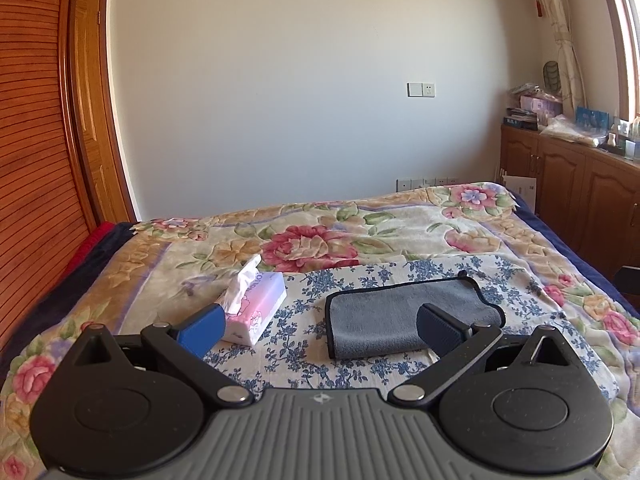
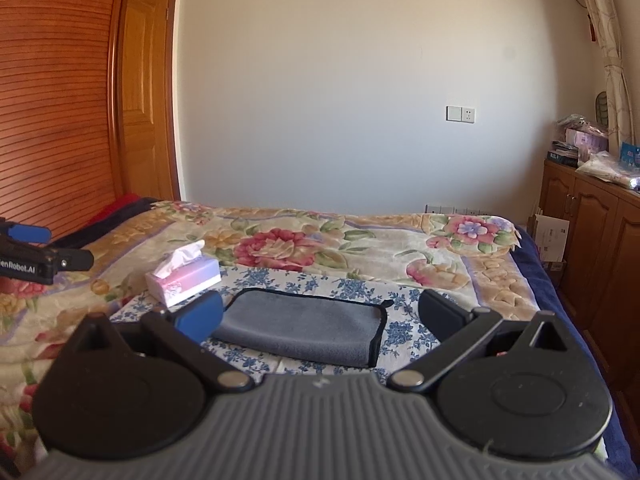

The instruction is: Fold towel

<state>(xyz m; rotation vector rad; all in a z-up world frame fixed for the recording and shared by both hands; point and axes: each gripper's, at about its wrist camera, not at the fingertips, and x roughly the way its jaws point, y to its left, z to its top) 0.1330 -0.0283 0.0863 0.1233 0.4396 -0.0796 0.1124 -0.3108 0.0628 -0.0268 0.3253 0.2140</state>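
Observation:
A grey towel point(image 1: 404, 314) with dark edging lies folded on a blue-flowered cloth point(image 1: 304, 344) on the bed. It also shows in the right wrist view point(image 2: 304, 326). My left gripper point(image 1: 320, 330) is open and empty, held above and in front of the towel's left part. My right gripper point(image 2: 320, 316) is open and empty, with the towel lying between its fingers in view, below them. The left gripper's body point(image 2: 36, 258) shows at the left edge of the right wrist view.
A pink tissue box point(image 1: 256, 308) stands on the bed left of the towel, also seen in the right wrist view point(image 2: 184, 280). A floral blanket point(image 1: 320, 236) covers the bed. A wooden headboard point(image 1: 36, 160) is at left; wooden cabinets point(image 1: 580, 184) stand at right.

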